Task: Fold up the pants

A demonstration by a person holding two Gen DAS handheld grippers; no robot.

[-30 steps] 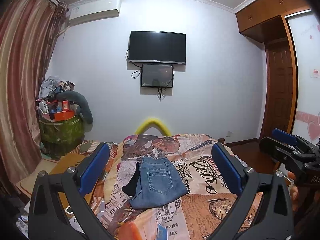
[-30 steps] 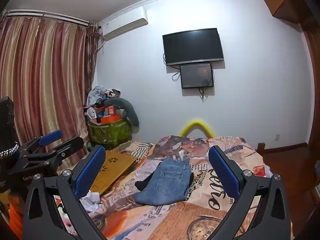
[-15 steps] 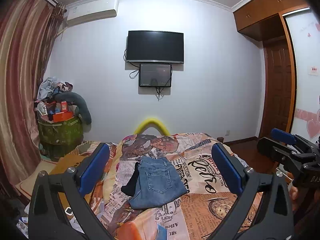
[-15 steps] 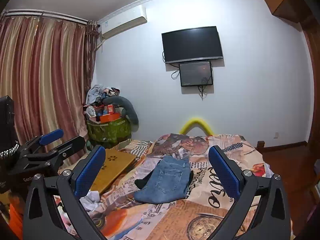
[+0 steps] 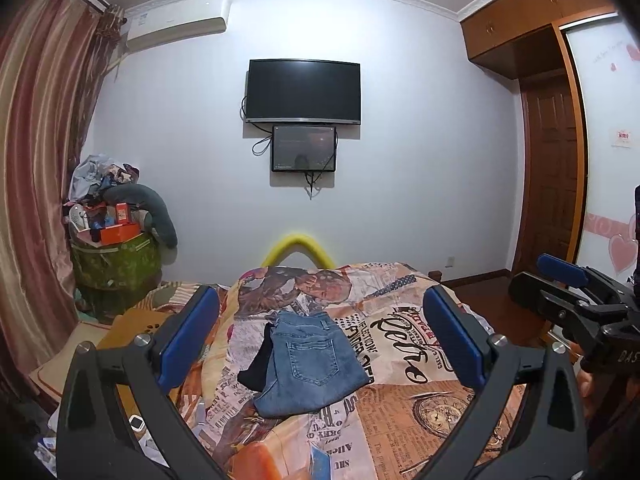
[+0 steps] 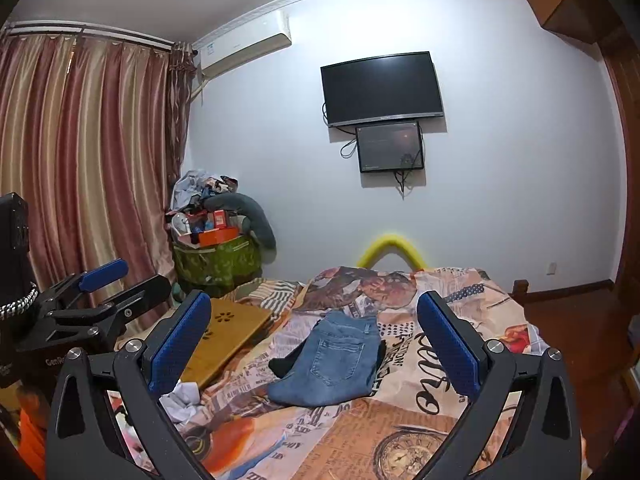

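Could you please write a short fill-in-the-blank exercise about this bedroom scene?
1. The blue denim jeans lie folded on the printed ___.
2. A ___ garment peeks from under the jeans.
3. The left gripper and right gripper both stand ___, holding nothing.

Missing words: bedspread; black; open

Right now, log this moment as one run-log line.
left claw: open, empty | right claw: open, empty | jeans: folded, on bedspread, untouched | black garment: beside jeans
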